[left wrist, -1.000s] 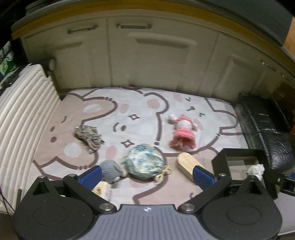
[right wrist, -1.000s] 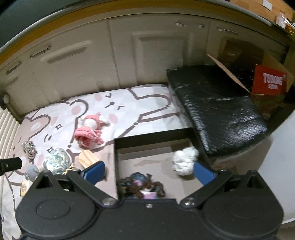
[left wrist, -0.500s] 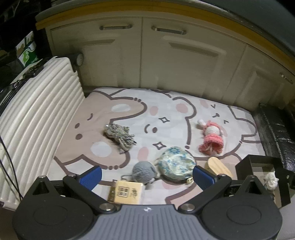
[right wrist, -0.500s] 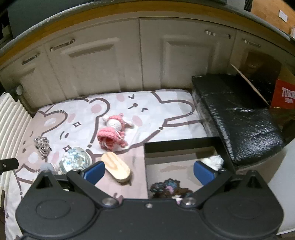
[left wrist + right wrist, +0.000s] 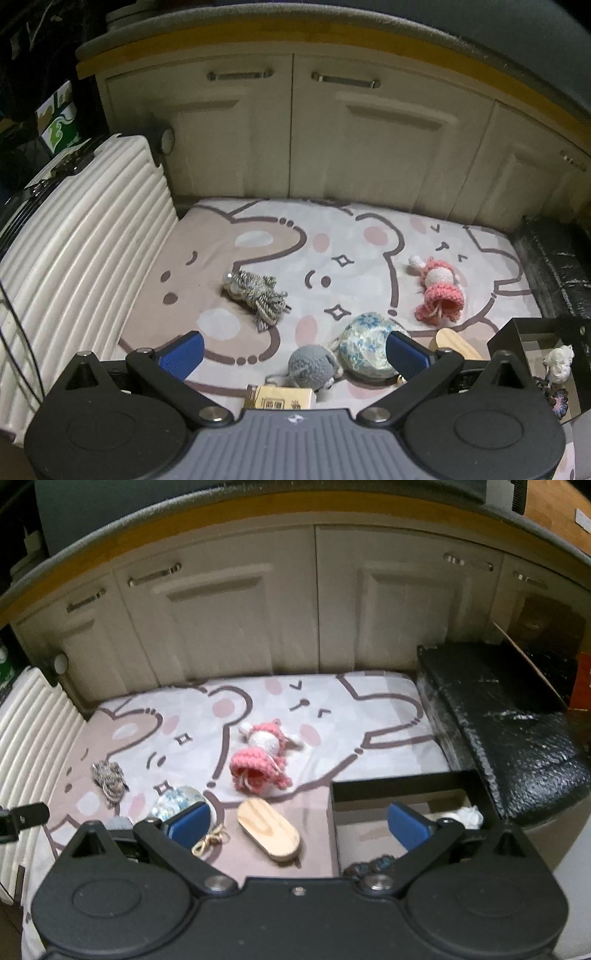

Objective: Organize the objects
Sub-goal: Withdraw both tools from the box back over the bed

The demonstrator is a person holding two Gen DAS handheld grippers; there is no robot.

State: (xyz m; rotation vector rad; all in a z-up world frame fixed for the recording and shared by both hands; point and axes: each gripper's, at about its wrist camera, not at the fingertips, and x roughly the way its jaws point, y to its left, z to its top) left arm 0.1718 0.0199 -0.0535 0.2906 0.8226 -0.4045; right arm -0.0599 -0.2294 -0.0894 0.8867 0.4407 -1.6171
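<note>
Left hand-held gripper [image 5: 293, 349] and right hand-held gripper [image 5: 297, 825] both wide, empty; pink crochet doll [image 5: 260, 757] lies head toward cabinets, skirt nearer.

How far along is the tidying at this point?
Done: a white fluffy item and a dark multicolored one lie in the black box. In hand: nothing; left gripper and right gripper are open. Left on the mat: pink doll, wooden piece, floral pouch, grey mouse, striped bundle, tan packet.
</note>
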